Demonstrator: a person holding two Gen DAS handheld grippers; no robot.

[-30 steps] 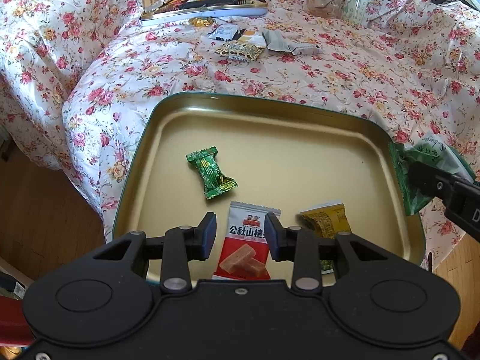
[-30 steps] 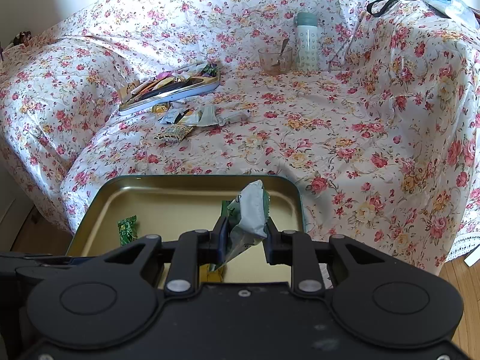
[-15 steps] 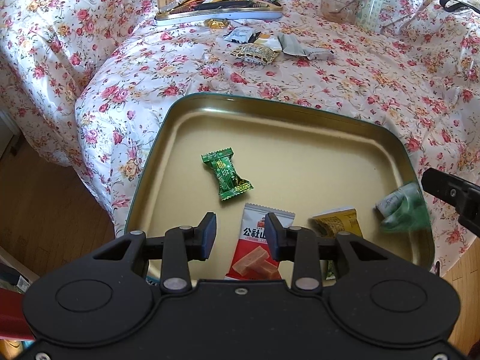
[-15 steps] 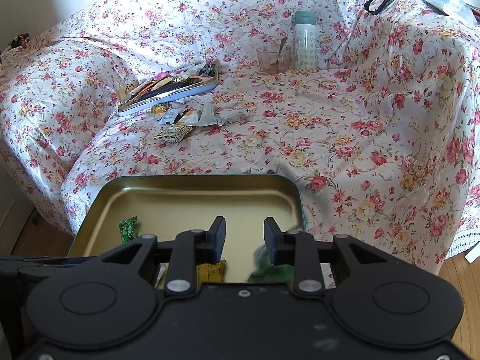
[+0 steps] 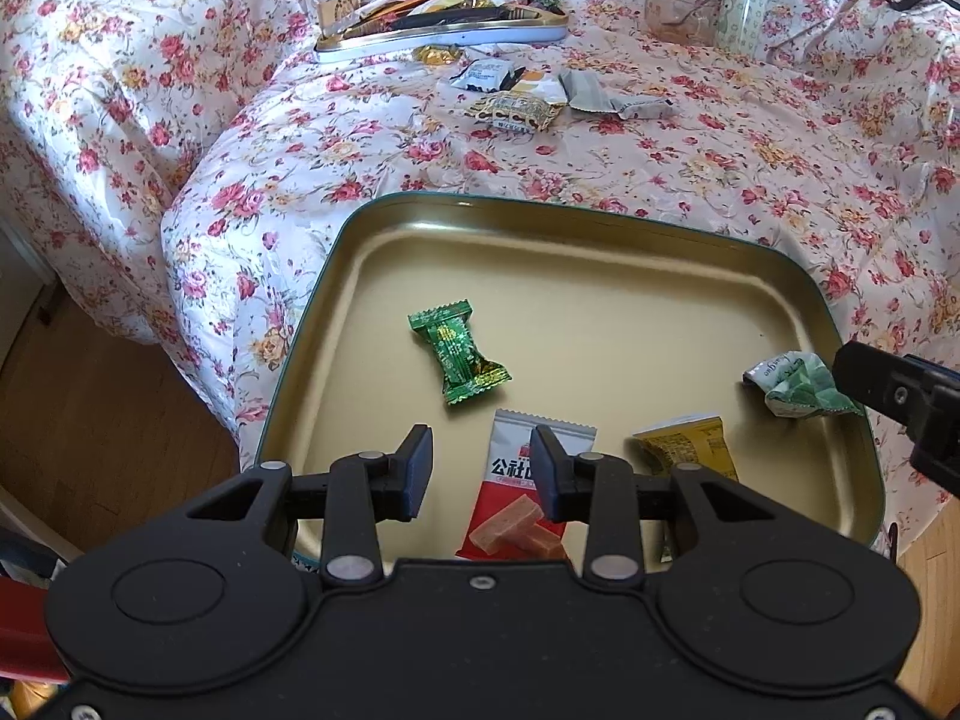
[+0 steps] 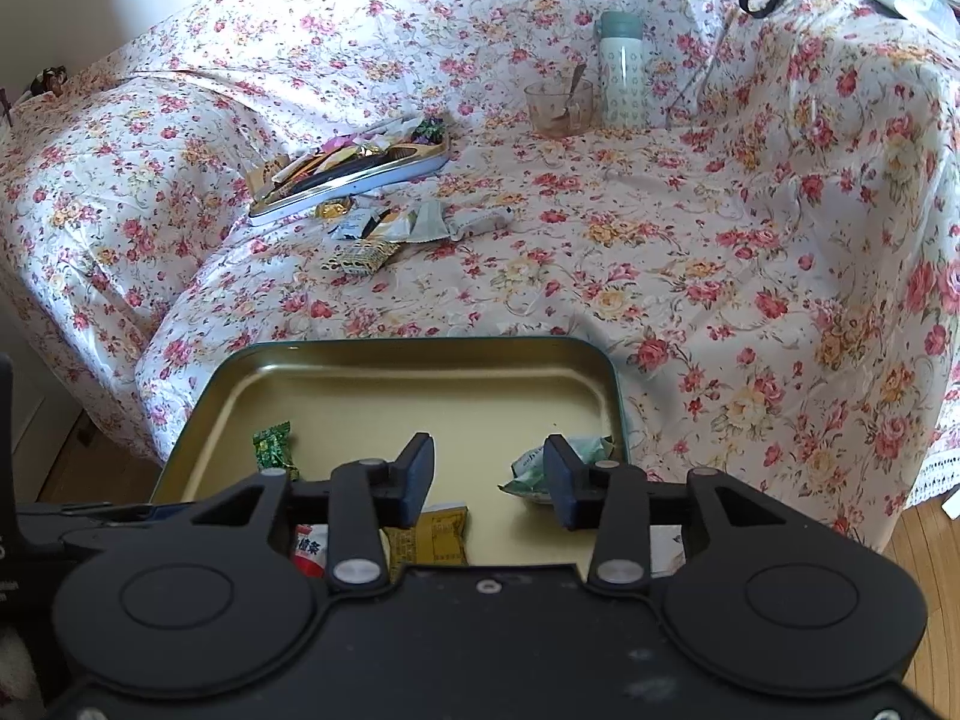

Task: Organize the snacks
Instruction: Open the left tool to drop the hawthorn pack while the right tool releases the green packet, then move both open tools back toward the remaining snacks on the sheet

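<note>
**Snacks gathering in gold tin**

A crumpled green packet (image 5: 795, 384) is lying at the right edge of the gold tin (image 5: 576, 222), sharing it with a green candy (image 5: 459, 351), a red pouch (image 5: 528, 504) and a yellow pouch (image 5: 687, 450). The right gripper (image 6: 489, 480) is hovering with fingers spread, gripping nothing; the left gripper (image 5: 480, 471), lower centre, is likewise gaping. More loose snacks (image 5: 516, 99) are lying on the floral cover (image 5: 720, 168) beyond.

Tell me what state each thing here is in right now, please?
left gripper: open, empty
right gripper: open, empty
gold tin: open, four snacks inside
pale green packet: crumpled, lying in tin
green candy: wrapped
bottle: upright, capped
glass cup: upright, spoon inside
</note>
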